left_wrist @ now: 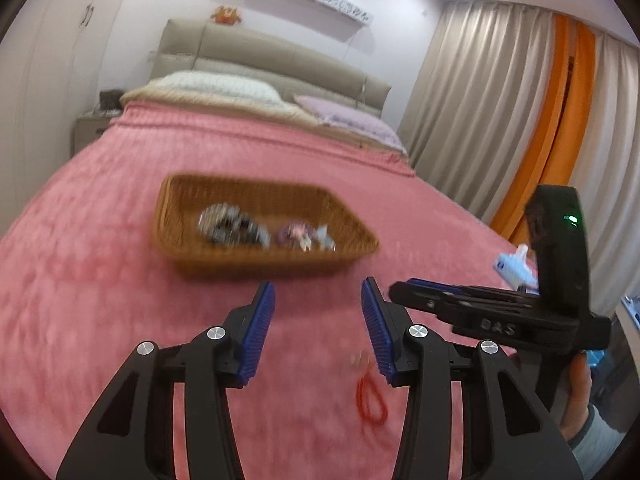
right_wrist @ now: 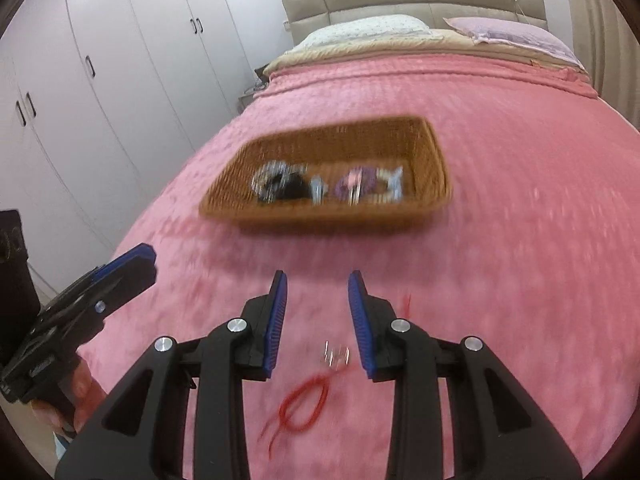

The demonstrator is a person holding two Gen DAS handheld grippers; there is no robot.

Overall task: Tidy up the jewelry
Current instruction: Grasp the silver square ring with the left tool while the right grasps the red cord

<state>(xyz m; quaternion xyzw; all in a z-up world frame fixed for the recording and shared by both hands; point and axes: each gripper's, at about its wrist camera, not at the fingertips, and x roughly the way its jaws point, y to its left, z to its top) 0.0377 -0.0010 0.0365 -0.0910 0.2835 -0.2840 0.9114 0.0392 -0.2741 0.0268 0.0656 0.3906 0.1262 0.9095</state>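
A brown wicker basket (left_wrist: 192, 240) (right_wrist: 434, 152) sits on the pink bedspread and holds several blurred jewelry pieces (left_wrist: 234, 226) (right_wrist: 280, 184), dark and silver ones on the left and purple ones (right_wrist: 354, 182) on the right. A red cord bracelet (right_wrist: 304, 402) (left_wrist: 372, 400) with a small clear charm (right_wrist: 336, 354) lies on the bedspread near me. My right gripper (right_wrist: 317, 304) is open and empty, just above the bracelet. My left gripper (left_wrist: 318, 312) is open and empty, left of the bracelet. The right gripper also shows in the left view (left_wrist: 404, 288).
The pink bedspread (left_wrist: 100, 280) (right_wrist: 520, 240) covers a bed with pillows (left_wrist: 224, 84) and a grey headboard at the far end. White wardrobes (right_wrist: 100, 80) stand left. Curtains (left_wrist: 500, 100) hang right. A small blue-white object (left_wrist: 516, 266) lies at the bed's right edge.
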